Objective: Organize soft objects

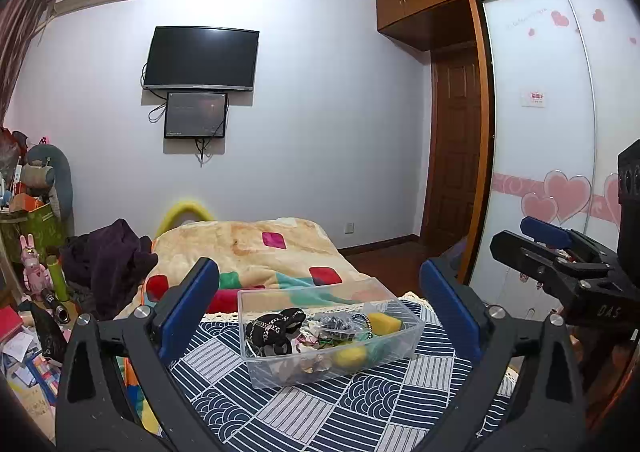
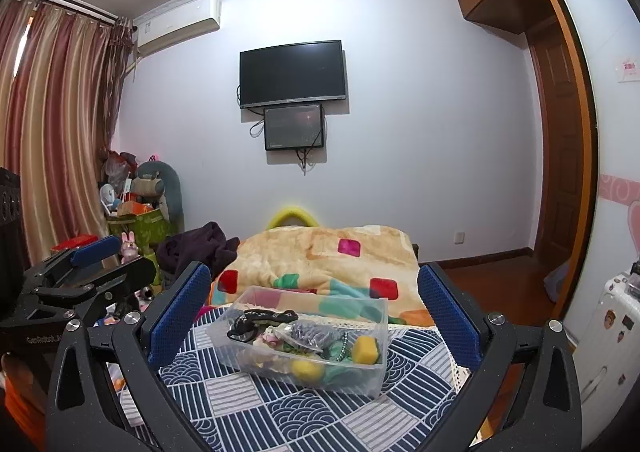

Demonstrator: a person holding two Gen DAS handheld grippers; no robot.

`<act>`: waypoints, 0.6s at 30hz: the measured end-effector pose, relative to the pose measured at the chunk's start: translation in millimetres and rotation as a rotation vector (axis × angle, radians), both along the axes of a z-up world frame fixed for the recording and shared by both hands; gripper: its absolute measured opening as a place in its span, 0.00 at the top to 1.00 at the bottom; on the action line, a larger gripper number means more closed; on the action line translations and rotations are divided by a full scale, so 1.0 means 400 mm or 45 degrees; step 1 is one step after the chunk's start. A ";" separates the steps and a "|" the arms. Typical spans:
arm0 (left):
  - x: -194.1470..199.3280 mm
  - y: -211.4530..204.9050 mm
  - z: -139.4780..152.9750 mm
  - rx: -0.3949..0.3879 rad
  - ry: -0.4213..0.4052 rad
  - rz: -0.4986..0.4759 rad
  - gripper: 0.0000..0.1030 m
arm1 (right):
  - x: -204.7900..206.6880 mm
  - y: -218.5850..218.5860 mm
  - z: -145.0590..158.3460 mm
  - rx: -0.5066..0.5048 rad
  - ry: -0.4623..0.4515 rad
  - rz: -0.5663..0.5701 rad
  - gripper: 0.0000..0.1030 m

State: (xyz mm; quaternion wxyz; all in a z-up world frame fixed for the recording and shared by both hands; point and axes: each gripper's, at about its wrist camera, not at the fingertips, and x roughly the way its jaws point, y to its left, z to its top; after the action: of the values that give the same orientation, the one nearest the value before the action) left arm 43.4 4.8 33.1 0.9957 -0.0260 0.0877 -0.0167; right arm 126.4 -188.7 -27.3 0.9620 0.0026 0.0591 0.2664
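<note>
A clear plastic box (image 1: 412,336) (image 2: 378,366) stands on a blue-and-white patterned cloth (image 1: 312,408) (image 2: 296,416). It holds several soft items: a black plush piece (image 1: 276,330) (image 2: 260,320), a yellow sponge block (image 1: 384,322) (image 2: 365,348), a yellow ball (image 1: 350,356) (image 2: 306,368) and green bits. My left gripper (image 1: 320,296) is open and empty, held just short of the box. My right gripper (image 2: 314,302) is open and empty, also just short of it. Each gripper shows at the edge of the other's view: the right (image 1: 548,248), the left (image 2: 92,264).
Behind the box lies a cream blanket with coloured squares (image 1: 256,252) (image 2: 336,256) and a dark garment (image 1: 116,252) (image 2: 200,244). Cluttered boxes and toys (image 1: 32,244) (image 2: 136,207) fill the left side. A wardrobe (image 1: 560,131) and white suitcase (image 2: 608,332) stand to the right.
</note>
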 end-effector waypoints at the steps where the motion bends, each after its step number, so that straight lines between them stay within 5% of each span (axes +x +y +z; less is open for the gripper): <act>1: -0.003 0.001 0.000 -0.001 -0.001 0.001 0.01 | -0.001 0.000 0.002 0.001 0.000 -0.001 0.00; 18: -0.003 0.005 0.000 -0.015 -0.002 0.002 0.00 | -0.005 0.001 0.006 0.003 -0.003 -0.008 0.00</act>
State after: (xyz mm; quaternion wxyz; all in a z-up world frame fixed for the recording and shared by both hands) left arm 42.2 6.7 33.0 0.9956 -0.0318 0.0868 -0.0166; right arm 124.5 -188.3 -24.8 0.9629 0.0036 0.0578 0.2634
